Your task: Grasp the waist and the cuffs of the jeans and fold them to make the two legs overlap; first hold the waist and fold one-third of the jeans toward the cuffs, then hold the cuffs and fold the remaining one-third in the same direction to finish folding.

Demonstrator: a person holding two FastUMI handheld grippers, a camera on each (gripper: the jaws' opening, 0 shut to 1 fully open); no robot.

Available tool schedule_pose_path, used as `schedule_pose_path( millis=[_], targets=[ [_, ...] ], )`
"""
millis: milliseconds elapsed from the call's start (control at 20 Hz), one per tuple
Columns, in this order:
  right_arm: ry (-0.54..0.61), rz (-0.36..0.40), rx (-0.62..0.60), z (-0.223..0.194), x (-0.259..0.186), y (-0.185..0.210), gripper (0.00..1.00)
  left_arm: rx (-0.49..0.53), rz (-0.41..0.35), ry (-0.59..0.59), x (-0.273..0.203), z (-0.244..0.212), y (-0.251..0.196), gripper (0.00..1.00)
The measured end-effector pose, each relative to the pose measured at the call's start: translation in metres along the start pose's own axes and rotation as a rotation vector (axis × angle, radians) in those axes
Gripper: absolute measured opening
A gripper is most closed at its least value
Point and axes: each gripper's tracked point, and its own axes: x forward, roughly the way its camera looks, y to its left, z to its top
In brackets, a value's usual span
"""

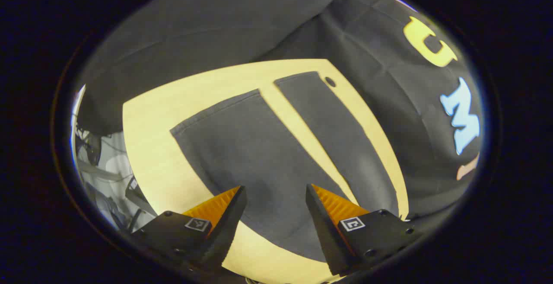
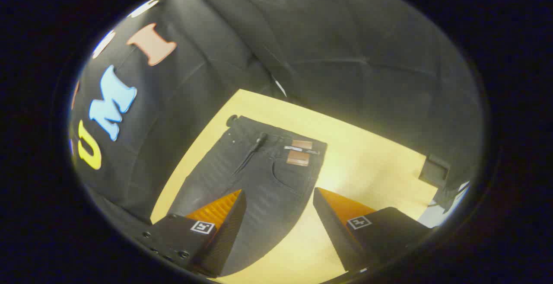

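Observation:
Dark grey jeans lie flat on a pale wooden table. In the left gripper view their two legs (image 1: 255,154) run away from me, spread apart, with the cuffs (image 1: 216,109) at the far end. My left gripper (image 1: 276,191) hovers open above the near leg. In the right gripper view the waist (image 2: 276,139) lies at the far end, with a brown patch and tag (image 2: 299,154) on it. My right gripper (image 2: 280,194) is open above the upper leg part of the jeans (image 2: 259,180), holding nothing.
The table (image 1: 151,145) has a small round hole (image 1: 330,81) near a far corner, beside one cuff. Black cloth walls close in behind the table. A dark box (image 2: 434,169) sits at the table's right edge in the right gripper view. Cables and gear (image 1: 103,171) lie beyond the left edge.

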Motion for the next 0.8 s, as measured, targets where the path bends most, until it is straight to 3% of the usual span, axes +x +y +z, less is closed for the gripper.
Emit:
schedule_pose_path(
  millis=[200,350,400,500,600,800],
  targets=[
    [0.157,-0.077,0.198,0.002,0.047,-0.03,0.95,-0.268,0.113,0.116,0.027,-0.026,0.066,0.94],
    [0.254,-0.158,0.303,0.001,0.078,-0.045,0.95,-0.437,0.158,0.158,0.039,-0.03,0.105,0.94],
    [0.27,-0.17,0.314,0.0,0.09,-0.043,0.95,-0.49,0.134,0.15,0.04,-0.024,0.105,0.94],
    [0.305,-0.189,0.317,-0.001,0.104,-0.032,0.95,-0.471,0.125,0.12,0.04,0.001,0.107,0.87],
    [0.322,-0.237,0.308,0.003,0.113,-0.025,0.92,-0.44,0.143,0.127,0.046,0.004,0.109,0.9],
    [0.379,-0.287,0.201,-0.001,0.12,-0.022,0.95,-0.428,0.178,0.088,0.053,0.029,0.105,0.9]
  ],
)
